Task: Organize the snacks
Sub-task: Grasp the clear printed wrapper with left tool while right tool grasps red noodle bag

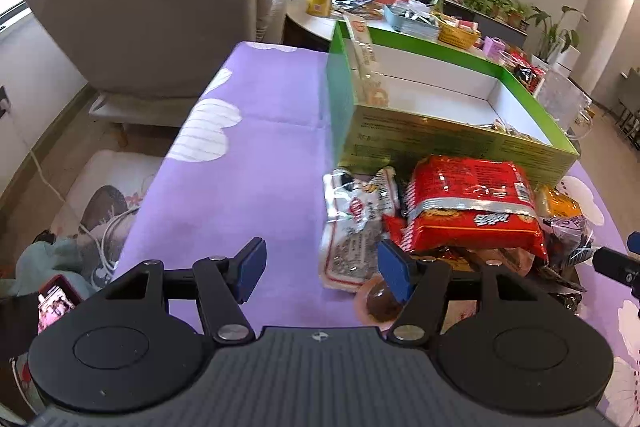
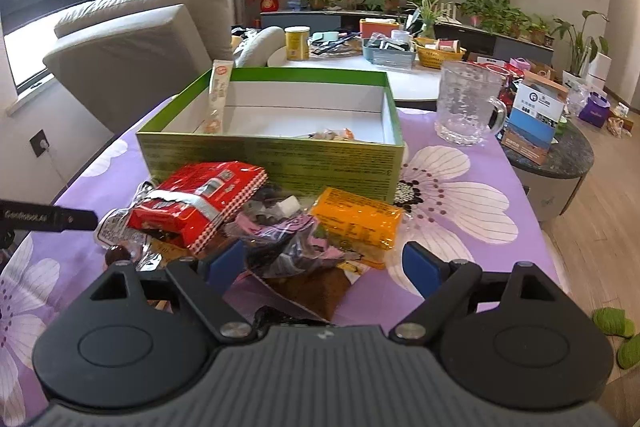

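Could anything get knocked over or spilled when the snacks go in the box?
Maybe. The glass mug stands close to the green box, so a wide swing by the right gripper might tip it. The red packet lies on top of other snacks, so lifting it could drag some along. The small brown sweet lies just under the open left gripper and could get bumped.

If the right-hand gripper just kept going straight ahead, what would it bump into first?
Most likely the clear bag of dark snacks, which lies between the open fingers of the right gripper. Past it come the orange packet and the wall of the green box. Depth is hard to judge.
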A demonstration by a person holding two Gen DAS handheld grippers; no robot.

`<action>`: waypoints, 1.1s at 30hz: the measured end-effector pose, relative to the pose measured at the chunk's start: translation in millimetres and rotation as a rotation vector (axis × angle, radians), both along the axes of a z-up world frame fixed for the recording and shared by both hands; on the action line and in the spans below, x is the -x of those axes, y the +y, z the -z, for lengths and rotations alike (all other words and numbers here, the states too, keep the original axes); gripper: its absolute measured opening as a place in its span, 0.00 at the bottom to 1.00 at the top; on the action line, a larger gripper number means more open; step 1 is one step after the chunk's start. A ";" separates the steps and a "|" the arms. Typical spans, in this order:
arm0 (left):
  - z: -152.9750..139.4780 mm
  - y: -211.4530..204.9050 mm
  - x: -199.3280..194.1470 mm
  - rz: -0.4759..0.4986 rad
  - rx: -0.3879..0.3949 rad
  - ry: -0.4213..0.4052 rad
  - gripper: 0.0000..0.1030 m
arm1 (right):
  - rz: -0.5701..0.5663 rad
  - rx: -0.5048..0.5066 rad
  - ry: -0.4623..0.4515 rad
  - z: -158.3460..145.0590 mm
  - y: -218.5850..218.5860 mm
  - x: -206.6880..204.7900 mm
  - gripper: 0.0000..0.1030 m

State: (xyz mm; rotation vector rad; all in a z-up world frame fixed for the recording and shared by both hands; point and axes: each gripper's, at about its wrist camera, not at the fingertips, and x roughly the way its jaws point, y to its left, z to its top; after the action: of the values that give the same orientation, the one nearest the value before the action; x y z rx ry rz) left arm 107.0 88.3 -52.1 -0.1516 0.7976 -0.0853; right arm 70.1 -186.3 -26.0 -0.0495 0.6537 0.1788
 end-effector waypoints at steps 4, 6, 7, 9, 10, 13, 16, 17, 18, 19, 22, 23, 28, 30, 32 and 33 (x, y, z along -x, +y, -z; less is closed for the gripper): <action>3.9 -17.1 -15.7 0.061 -0.013 0.008 0.57 | -0.014 0.006 0.003 0.8 3.6 2.5 0.64; 6.8 -27.2 -23.9 0.084 -0.050 0.011 0.57 | -0.018 0.009 0.006 1.4 5.0 4.4 0.64; 7.4 -30.6 -26.5 0.087 -0.062 0.009 0.57 | -0.018 0.010 0.007 1.3 5.6 4.6 0.64; 8.6 -34.3 -28.9 0.088 -0.063 0.000 0.57 | -0.018 0.012 0.011 2.4 5.3 6.0 0.64; 9.7 -36.2 -31.2 0.088 -0.062 0.009 0.57 | -0.015 0.012 0.014 3.2 5.3 6.6 0.64; 12.8 -40.6 -33.3 0.092 -0.088 0.012 0.58 | -0.009 0.009 0.027 5.7 5.7 6.1 0.64; 16.1 -39.8 -29.6 0.116 -0.102 -0.010 0.59 | -0.012 0.009 0.037 7.2 7.4 6.2 0.64; 17.0 -37.7 -28.5 0.121 -0.096 -0.013 0.60 | -0.016 0.010 0.038 7.3 8.5 6.4 0.64; 17.9 -35.9 -28.3 0.115 -0.098 -0.001 0.61 | -0.019 0.011 0.038 7.4 9.4 6.4 0.64; 20.5 -31.5 -29.2 0.088 -0.100 0.023 0.61 | -0.023 0.013 0.038 7.4 10.2 6.3 0.64; 23.2 -15.3 -26.1 0.042 -0.061 0.030 0.64 | -0.035 0.014 0.034 6.9 13.9 6.4 0.64; 22.7 -11.4 -24.6 0.029 -0.060 0.035 0.63 | -0.043 0.015 0.030 6.4 15.1 6.5 0.64; 21.3 -2.3 -18.0 0.009 -0.075 0.041 0.62 | -0.093 0.028 -0.011 0.5 23.8 5.5 0.64; 20.4 0.3 -16.4 0.003 -0.069 0.043 0.62 | -0.116 0.025 -0.033 -3.5 27.3 3.3 0.64; 19.1 2.2 -15.4 0.002 -0.065 0.047 0.62 | -0.136 0.020 -0.054 -8.7 29.5 -1.3 0.64; 18.0 2.9 -15.1 0.003 -0.061 0.048 0.62 | -0.143 0.016 -0.067 -11.3 30.4 -3.3 0.64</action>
State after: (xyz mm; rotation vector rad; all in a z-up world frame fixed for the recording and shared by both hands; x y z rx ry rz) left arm 122.1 91.2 -70.1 -0.0949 0.8471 -0.0600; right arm 73.4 -155.9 -14.7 -0.1176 0.5851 0.3082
